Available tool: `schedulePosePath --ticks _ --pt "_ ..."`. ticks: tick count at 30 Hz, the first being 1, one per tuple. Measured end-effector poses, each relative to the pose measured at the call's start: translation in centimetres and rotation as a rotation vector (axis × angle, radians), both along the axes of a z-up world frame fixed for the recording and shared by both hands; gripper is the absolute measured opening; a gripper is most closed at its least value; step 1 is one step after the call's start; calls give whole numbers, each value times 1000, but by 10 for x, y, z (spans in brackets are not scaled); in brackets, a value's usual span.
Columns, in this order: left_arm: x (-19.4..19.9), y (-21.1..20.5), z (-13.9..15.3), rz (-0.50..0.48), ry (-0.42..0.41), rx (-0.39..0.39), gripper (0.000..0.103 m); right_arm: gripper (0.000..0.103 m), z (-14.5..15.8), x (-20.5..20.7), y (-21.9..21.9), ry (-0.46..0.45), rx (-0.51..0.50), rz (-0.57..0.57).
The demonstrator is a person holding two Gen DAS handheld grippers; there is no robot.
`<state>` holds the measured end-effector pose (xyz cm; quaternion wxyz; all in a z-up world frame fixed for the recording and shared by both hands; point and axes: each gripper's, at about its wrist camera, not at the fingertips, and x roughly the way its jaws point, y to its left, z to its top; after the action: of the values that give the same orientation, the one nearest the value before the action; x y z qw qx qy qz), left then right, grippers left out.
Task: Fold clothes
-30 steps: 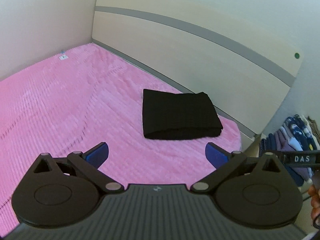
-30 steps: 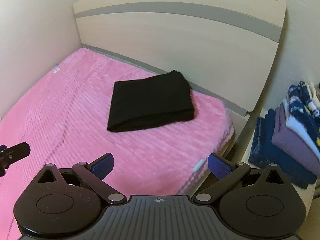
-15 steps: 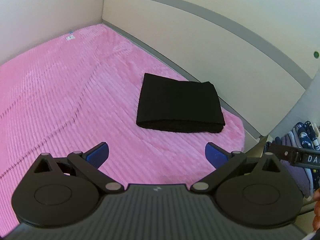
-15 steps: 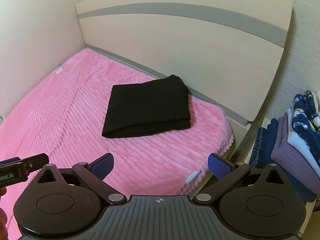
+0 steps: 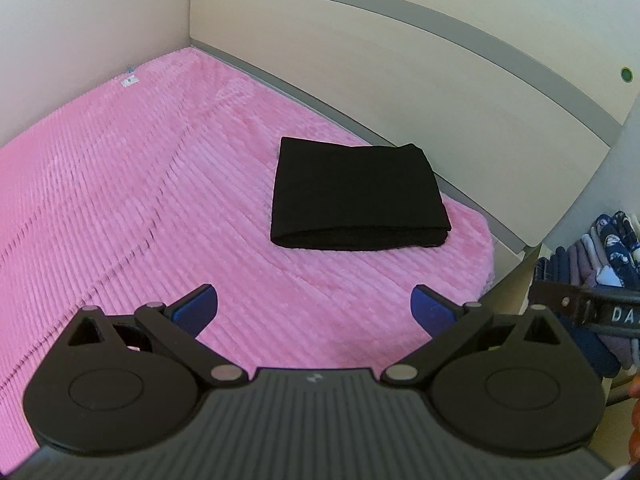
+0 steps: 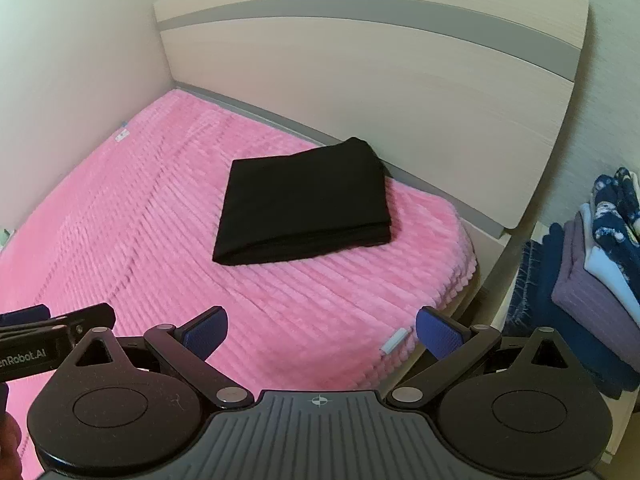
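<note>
A folded black garment (image 5: pixel 356 194) (image 6: pixel 306 212) lies flat on the pink ribbed bedspread (image 5: pixel 140 184) (image 6: pixel 160 208), near the headboard and the bed's right corner. My left gripper (image 5: pixel 314 310) hovers open over the bedspread, well short of the garment, with nothing between its blue pads. My right gripper (image 6: pixel 320 334) is also open and empty, above the bed's near edge. Each gripper's body shows at the edge of the other's view.
A pale wooden headboard (image 6: pixel 380 80) with a grey stripe stands behind the bed. A wall (image 5: pixel 80 20) runs along the left. To the right, off the bed, sits a stack of folded clothes (image 6: pixel 592 276) (image 5: pixel 600 248) in blue, purple and white.
Both grippers stayed open and empty. The views shifted slightly: the black garment sits a little lower and nearer in the left wrist view, and the left gripper's body shows more in the right wrist view.
</note>
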<state>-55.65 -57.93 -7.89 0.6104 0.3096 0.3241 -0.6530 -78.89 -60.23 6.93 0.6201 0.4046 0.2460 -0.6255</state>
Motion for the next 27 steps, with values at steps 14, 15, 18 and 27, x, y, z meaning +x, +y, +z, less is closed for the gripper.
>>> schedulePosePath --ticks 14,15,18,27 --pt "3 6 -2 13 -4 16 102 103 5 11 5 58 -12 38" --pt "2 6 -2 11 -3 18 102 103 6 10 6 61 -17 37" --pt "-1 6 -4 0 -1 27 102 103 8 7 8 65 -20 33" --pt "-7 11 -4 -18 -13 26 102 103 10 5 11 64 -23 28"
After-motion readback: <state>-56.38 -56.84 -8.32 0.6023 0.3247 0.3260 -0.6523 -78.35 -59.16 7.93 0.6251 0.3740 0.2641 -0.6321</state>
